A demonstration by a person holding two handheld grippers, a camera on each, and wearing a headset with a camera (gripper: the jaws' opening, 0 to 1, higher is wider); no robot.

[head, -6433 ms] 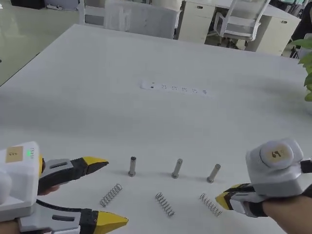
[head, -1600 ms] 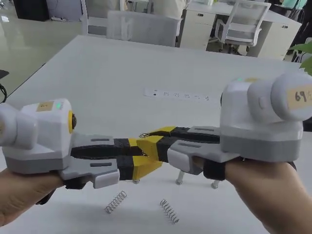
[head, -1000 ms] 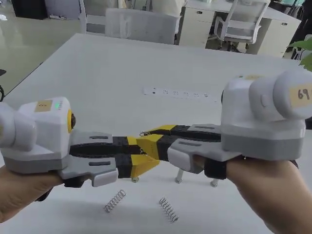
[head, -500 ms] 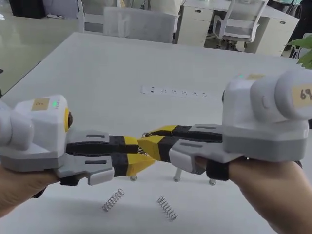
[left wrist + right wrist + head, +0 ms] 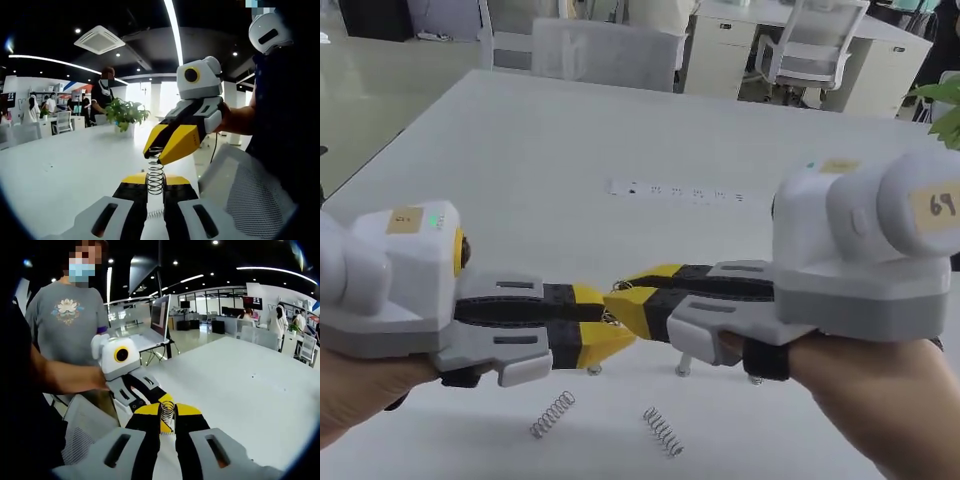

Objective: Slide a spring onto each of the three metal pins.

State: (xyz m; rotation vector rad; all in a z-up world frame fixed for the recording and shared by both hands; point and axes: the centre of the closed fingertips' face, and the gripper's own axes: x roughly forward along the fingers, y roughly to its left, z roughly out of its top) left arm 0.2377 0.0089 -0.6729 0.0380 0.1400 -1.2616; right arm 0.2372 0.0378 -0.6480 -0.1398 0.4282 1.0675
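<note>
Left gripper view: spring [image 5: 155, 172] between jaws

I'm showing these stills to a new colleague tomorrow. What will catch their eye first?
The two yellow-tipped grippers meet nose to nose above the white table: the left gripper and the right gripper each pinch an end of one spring between them. Below them the three metal pins stand on the table, partly hidden, with two loose springs lying nearer the person.
</note>
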